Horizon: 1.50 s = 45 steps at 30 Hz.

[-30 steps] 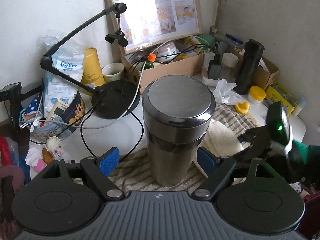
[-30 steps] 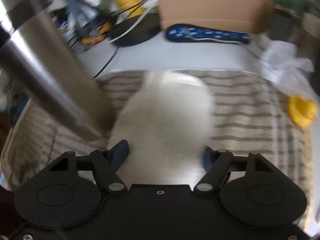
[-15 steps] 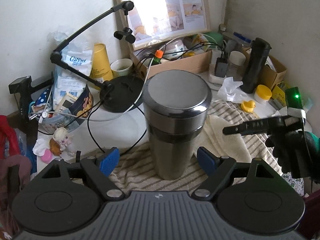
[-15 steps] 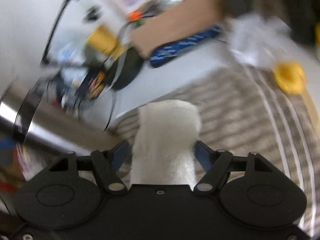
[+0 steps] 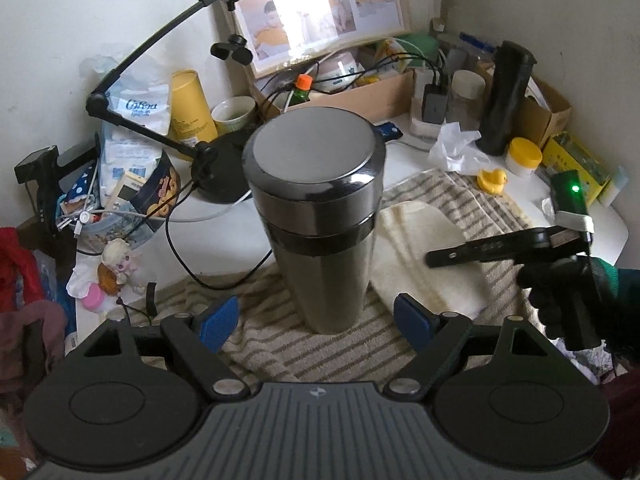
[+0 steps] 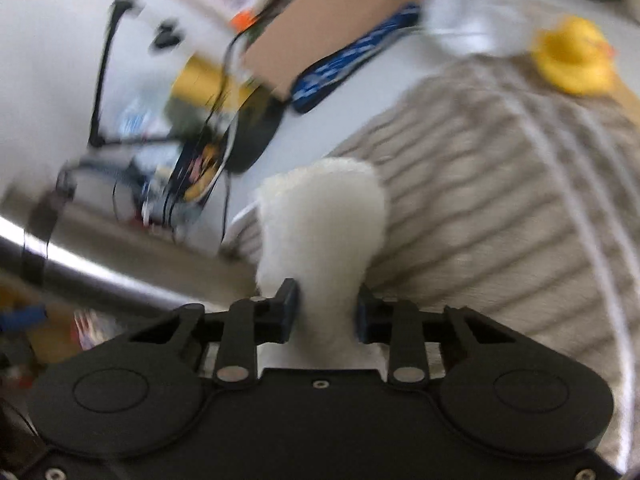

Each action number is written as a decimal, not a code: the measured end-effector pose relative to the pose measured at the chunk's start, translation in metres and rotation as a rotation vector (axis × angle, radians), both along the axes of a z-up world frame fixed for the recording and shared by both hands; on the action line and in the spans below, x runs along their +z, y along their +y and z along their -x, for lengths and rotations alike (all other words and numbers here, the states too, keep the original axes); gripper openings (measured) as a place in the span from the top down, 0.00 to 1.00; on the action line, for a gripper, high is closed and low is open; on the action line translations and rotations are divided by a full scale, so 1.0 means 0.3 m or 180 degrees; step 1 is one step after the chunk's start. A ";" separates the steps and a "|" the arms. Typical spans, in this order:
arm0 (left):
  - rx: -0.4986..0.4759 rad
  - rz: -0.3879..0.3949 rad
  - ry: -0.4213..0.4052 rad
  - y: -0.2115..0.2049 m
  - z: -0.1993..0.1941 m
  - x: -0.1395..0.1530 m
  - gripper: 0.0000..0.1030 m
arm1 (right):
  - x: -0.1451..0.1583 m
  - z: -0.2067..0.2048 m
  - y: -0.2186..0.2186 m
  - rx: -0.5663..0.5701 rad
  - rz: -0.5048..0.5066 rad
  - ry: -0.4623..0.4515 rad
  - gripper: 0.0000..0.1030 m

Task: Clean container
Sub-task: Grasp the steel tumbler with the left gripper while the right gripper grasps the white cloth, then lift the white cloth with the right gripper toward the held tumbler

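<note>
A tall steel tumbler (image 5: 320, 216) with a closed dark lid stands upright on the striped towel (image 5: 272, 340). My left gripper (image 5: 316, 322) is open, its blue pads on either side of the tumbler's base, apart from it. A cream cloth (image 5: 424, 252) lies on the striped towel right of the tumbler. My right gripper (image 6: 326, 312) is shut on that cream cloth (image 6: 320, 220), which bunches up between the pads; the tumbler (image 6: 100, 256) shows blurred at its left. The right gripper (image 5: 440, 258), held by a gloved hand (image 5: 560, 292), also shows over the cloth.
A black lamp stand (image 5: 160, 92) and cables sit behind the tumbler. A cardboard box (image 5: 360, 96), a black bottle (image 5: 506, 96), crumpled tissue (image 5: 456, 148), a yellow duck (image 5: 492, 180) and a yellow-lidded jar (image 5: 524, 156) crowd the back right. Packets and a doll (image 5: 118, 260) lie at left.
My right gripper has closed tighter on the cream cloth and tilted, with the view swinging. The left gripper stays open by the tumbler, having risen slightly.
</note>
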<state>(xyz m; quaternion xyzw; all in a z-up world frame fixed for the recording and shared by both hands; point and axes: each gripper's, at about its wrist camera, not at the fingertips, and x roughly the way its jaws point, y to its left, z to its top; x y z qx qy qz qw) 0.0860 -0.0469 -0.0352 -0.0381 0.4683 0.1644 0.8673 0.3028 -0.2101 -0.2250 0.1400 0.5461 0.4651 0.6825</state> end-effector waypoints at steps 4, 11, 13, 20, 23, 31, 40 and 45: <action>-0.0001 -0.0016 -0.0044 0.011 -0.005 0.008 0.18 | 0.067 0.055 0.094 0.0391 0.0140 -0.0494 0.76; 0.0052 0.0150 -0.0169 0.076 0.004 0.028 0.18 | 0.040 0.069 0.158 0.0518 0.0382 -0.0542 0.76; 0.0068 0.0289 -0.0188 0.091 0.004 0.025 0.18 | 0.033 0.070 0.140 0.0457 0.0408 -0.0503 0.75; -0.0082 0.0411 -0.0410 0.146 0.040 0.024 0.18 | 0.048 0.107 0.177 0.0337 0.0494 -0.0511 0.47; -0.0165 0.0481 -0.0464 0.171 0.050 0.015 0.18 | 0.057 0.123 0.197 0.0282 0.0588 -0.0577 0.56; -0.0388 0.0667 -0.0609 0.236 0.075 -0.010 0.18 | 0.106 0.126 0.011 -0.0445 0.0408 -0.0301 0.80; -0.0807 0.0514 -0.0906 0.246 0.050 -0.047 0.18 | 0.305 0.216 -0.125 -0.0947 0.0067 -0.0333 0.80; -0.0980 0.0522 -0.1034 0.246 0.004 -0.070 0.18 | 0.464 0.242 -0.127 -0.1031 -0.0185 -0.0569 0.80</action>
